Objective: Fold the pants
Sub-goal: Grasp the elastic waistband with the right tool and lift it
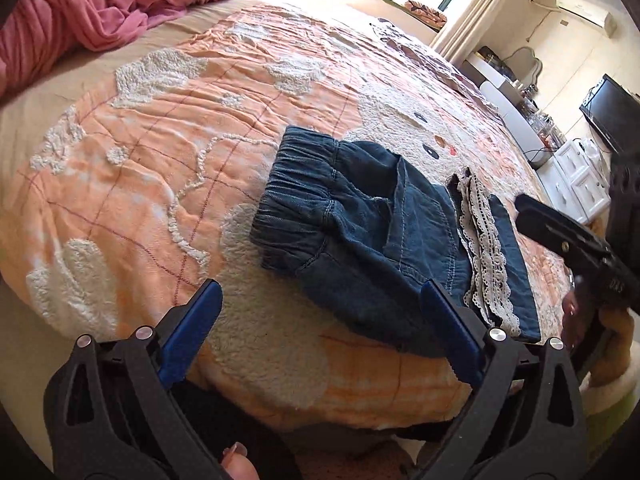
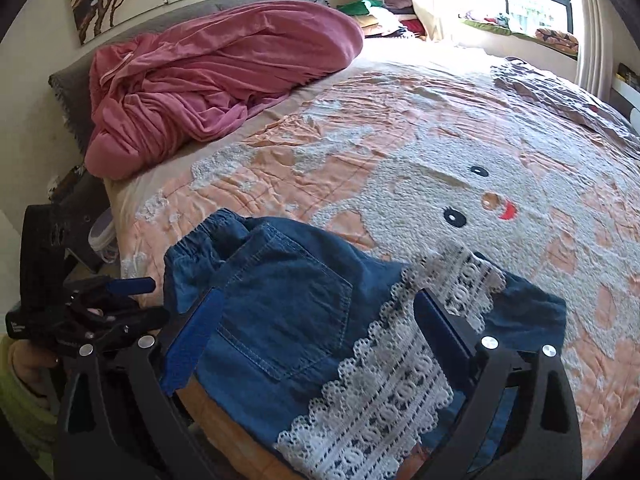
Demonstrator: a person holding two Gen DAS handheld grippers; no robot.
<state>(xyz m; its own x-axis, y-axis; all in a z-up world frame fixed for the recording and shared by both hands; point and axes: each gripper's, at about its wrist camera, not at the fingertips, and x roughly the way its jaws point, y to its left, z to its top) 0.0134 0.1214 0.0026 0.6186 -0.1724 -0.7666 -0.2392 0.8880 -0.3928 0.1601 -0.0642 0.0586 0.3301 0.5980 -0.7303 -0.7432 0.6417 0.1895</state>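
Both black two-finger grippers, left gripper (image 1: 320, 312) and right gripper (image 2: 320, 312), are hanging wide open, gripping nothing. Folded blue denim pants (image 1: 360, 216) with white lace trim (image 2: 380, 380) are lying near the edge of the peach quilted bedspread (image 1: 160, 128). Judging the fold nearly complete, any final pass should be pressing the layers flat, squaring edges.

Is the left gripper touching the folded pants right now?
Cannot tell. In the left wrist view the left gripper is open, and one finger overlaps the pants edge, but contact or gap isn't plain.
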